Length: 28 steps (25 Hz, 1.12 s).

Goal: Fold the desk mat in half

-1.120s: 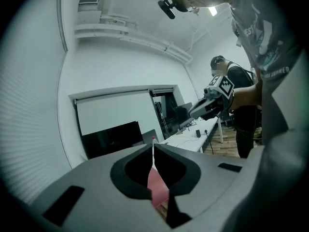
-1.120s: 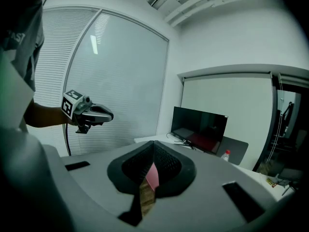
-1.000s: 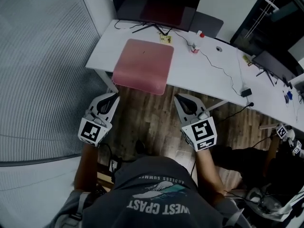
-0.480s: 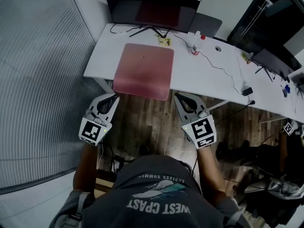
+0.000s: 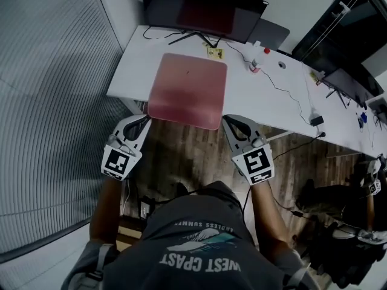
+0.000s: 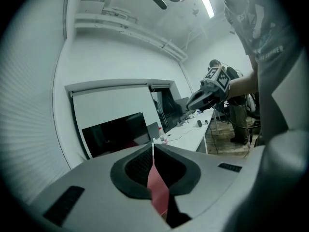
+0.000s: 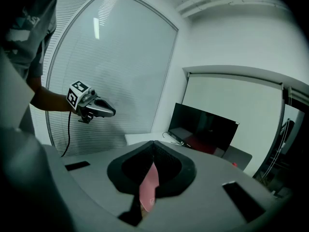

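The pink desk mat (image 5: 187, 89) lies flat on the white desk (image 5: 130, 65), its near edge at the desk's front edge. My left gripper (image 5: 145, 121) is shut and empty, with its tip just short of the mat's near left corner. Just off the near right corner, my right gripper (image 5: 226, 120) is also shut and empty. In the left gripper view the closed jaws (image 6: 153, 146) frame a strip of mat (image 6: 158, 190), and the right gripper (image 6: 189, 105) shows beyond. The right gripper view shows its closed jaws (image 7: 153, 143), the mat (image 7: 148, 185) and the left gripper (image 7: 112, 112).
A dark monitor (image 5: 202, 11) stands at the desk's back, with a red-capped bottle (image 5: 254, 65) and cables to the mat's right. A power adapter (image 5: 313, 121) lies further right. A ribbed glass wall (image 5: 54, 101) runs along the left. Wooden floor lies under me.
Both grippers have moved forward towards the desk; their tips now sit by the mat's near corners. Both stay shut.
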Each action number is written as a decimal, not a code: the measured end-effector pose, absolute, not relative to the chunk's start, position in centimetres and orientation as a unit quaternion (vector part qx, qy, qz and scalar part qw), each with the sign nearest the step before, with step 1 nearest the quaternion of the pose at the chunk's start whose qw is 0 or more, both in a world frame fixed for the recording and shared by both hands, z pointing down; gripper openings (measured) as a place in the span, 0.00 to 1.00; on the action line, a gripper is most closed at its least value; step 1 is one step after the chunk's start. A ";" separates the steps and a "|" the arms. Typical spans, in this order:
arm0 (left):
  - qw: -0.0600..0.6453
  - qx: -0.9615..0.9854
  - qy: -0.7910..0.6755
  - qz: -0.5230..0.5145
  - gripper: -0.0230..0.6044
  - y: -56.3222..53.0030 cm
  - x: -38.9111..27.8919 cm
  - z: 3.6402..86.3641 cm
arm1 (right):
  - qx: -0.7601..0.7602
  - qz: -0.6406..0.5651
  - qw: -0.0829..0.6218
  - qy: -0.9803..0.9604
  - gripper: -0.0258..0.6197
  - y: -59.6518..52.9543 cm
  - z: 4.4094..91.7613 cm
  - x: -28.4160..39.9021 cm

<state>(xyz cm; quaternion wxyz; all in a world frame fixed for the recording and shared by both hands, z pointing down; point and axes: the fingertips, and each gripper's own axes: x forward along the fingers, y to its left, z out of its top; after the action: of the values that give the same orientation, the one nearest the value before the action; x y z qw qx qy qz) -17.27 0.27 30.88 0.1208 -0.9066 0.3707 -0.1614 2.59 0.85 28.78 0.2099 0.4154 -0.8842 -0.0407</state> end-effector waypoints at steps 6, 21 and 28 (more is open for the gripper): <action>0.117 -0.896 0.382 -0.193 0.08 -1.5 -18.6 33.7 | 0.396 -0.043 0.227 -0.889 0.08 -1.3 31.9 2.0; 0.113 -0.863 0.396 -0.294 0.08 -7.5 -20.4 43.1 | 0.341 -0.075 0.310 -0.884 0.08 -7.2 43.7 1.7; 0.132 -0.840 0.366 -0.377 0.08 -9.2 -21.0 50.0 | 0.285 -0.142 0.387 -0.866 0.09 -7.3 50.6 2.7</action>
<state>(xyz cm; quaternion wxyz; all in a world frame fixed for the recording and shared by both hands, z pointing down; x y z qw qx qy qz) -21.01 -9.16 50.02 0.1322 -0.8405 0.3664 -0.3767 2.71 -7.26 50.64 0.3867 0.2848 -0.8655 -0.1423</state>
